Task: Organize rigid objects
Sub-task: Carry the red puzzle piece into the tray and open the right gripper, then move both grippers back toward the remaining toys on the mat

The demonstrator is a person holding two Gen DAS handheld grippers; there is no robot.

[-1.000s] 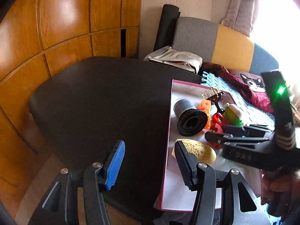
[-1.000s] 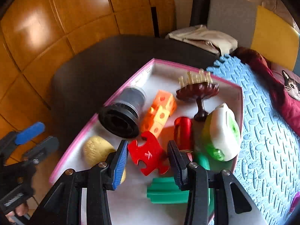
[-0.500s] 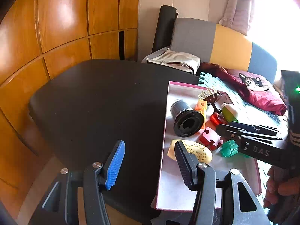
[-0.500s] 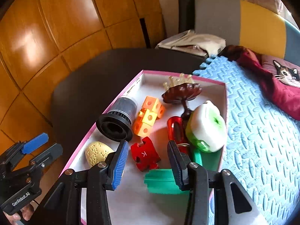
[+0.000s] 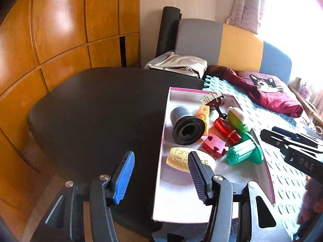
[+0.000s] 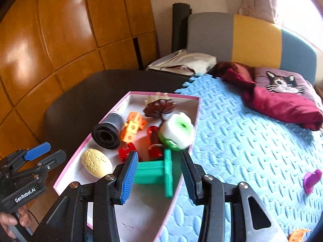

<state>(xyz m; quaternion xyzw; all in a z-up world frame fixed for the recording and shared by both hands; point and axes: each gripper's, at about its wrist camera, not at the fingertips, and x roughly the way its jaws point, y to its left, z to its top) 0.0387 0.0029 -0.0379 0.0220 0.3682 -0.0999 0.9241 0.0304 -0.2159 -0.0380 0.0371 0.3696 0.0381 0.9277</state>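
A pink-rimmed white tray [image 5: 177, 197] [image 6: 139, 217] holds a black cylinder [image 5: 186, 128] [image 6: 108, 131], orange cubes [image 6: 134, 126], a red puzzle piece [image 5: 214, 145], a red tube [image 5: 227, 130], a green-white round toy [image 6: 177, 131], a green spool [image 5: 245, 151] [image 6: 159, 171], a yellow oval [image 5: 179, 158] [image 6: 97, 162] and a brown comb [image 6: 159, 104]. My left gripper [image 5: 159, 173] is open and empty at the tray's near left edge. My right gripper [image 6: 159, 179] is open and empty above the green spool.
The tray lies half on a black table [image 5: 97, 109] and half on a blue foam mat [image 6: 252, 141]. A purple piece [image 6: 311, 178] and an orange piece [image 6: 298, 234] lie on the mat. A red cloth [image 6: 282, 100] and a cat cushion [image 6: 282, 82] lie behind.
My right gripper has drawn back and up from the red puzzle piece, open throughout. My left gripper has also pulled back a little, so more of the tray shows.
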